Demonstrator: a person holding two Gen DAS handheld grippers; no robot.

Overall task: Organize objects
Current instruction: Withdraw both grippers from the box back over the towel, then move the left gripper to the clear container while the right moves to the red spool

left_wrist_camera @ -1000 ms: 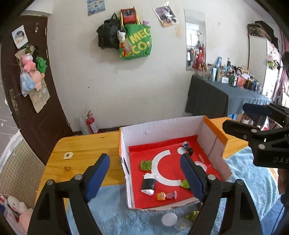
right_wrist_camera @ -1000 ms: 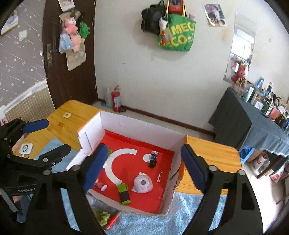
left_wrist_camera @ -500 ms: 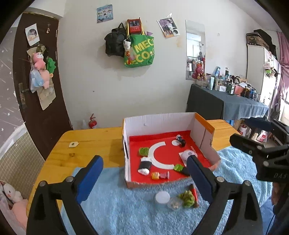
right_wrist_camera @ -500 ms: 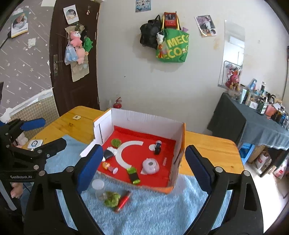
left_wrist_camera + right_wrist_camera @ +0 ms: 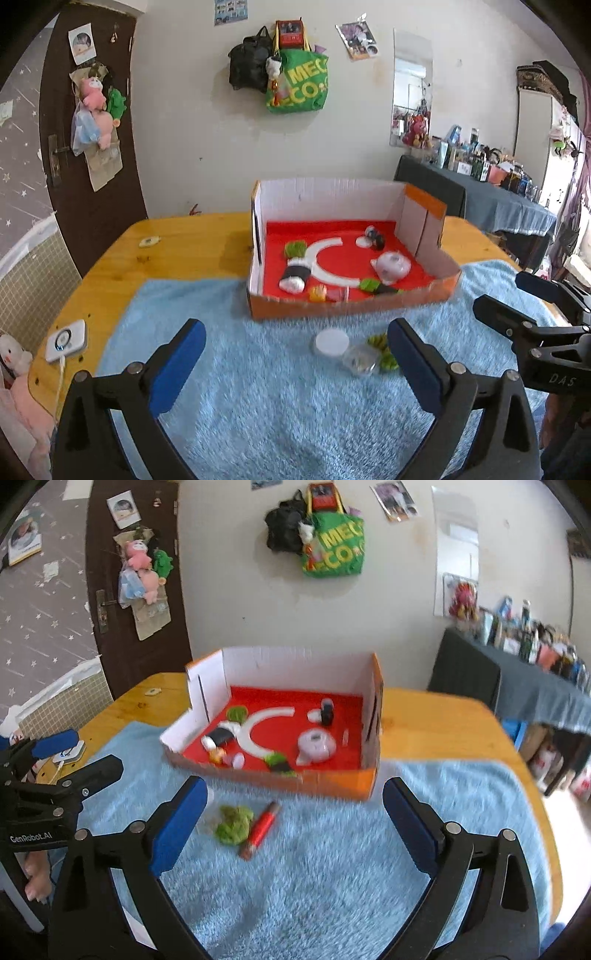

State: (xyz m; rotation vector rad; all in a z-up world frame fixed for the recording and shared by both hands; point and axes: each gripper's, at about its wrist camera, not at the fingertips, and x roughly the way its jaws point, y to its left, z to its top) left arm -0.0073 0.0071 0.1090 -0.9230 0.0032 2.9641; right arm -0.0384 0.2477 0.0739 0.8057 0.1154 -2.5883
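An open cardboard box (image 5: 354, 301) (image 5: 332, 782) with a red floor stands on a blue fluffy towel (image 5: 277, 406) (image 5: 332, 867) and holds several small toys. In front of it on the towel lie a white round lid (image 5: 331, 341), a clear small jar (image 5: 360, 363), a green fuzzy toy (image 5: 233, 823) (image 5: 384, 354) and a red tube (image 5: 260, 829). My left gripper (image 5: 295, 365) hangs over the towel short of these things, its jaws opening with nothing between them. My right gripper (image 5: 293, 825) is likewise opening and empty, with the green toy and red tube lying on the towel beyond its fingers.
The towel covers a wooden table (image 5: 177, 243) (image 5: 436, 716). A white device with a cable (image 5: 66, 341) lies at the table's left edge. A dark door (image 5: 92, 147), hanging bags (image 5: 295, 85) and a cluttered side table (image 5: 498, 192) stand behind.
Both grippers have drawn back from the box and sunk toward the towel, jaws spreading wider. The box now sits farther off, and the loose things in front of it have come into full view.
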